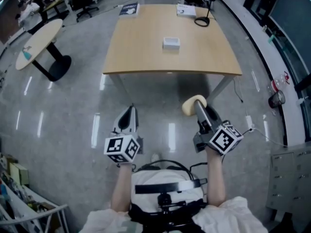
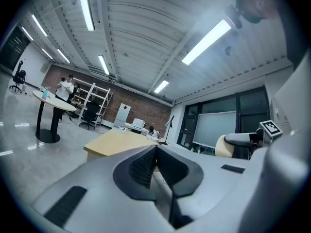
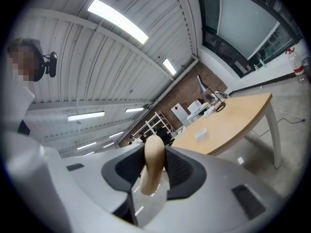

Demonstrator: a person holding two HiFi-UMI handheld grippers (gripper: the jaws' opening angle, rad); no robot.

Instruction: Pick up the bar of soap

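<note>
A cream bar of soap (image 1: 193, 104) sits pinched between the jaws of my right gripper (image 1: 199, 109), held out level over the floor in front of the wooden table (image 1: 146, 52). In the right gripper view the soap (image 3: 153, 164) stands on edge between the dark pads (image 3: 179, 171) of the right gripper (image 3: 154, 171). My left gripper (image 1: 129, 113) is beside it to the left, shut and empty; its ribbed pads (image 2: 145, 166) meet. The left gripper view also catches the soap (image 2: 223, 146) at the right. A small white box (image 1: 171, 43) lies mid-table.
A black desk lamp (image 1: 204, 13) and papers (image 1: 186, 10) sit at the table's far edge. A round table (image 1: 39, 42) stands to the left, a grey cabinet (image 1: 291, 178) to the right, with cables (image 1: 252, 125) on the floor.
</note>
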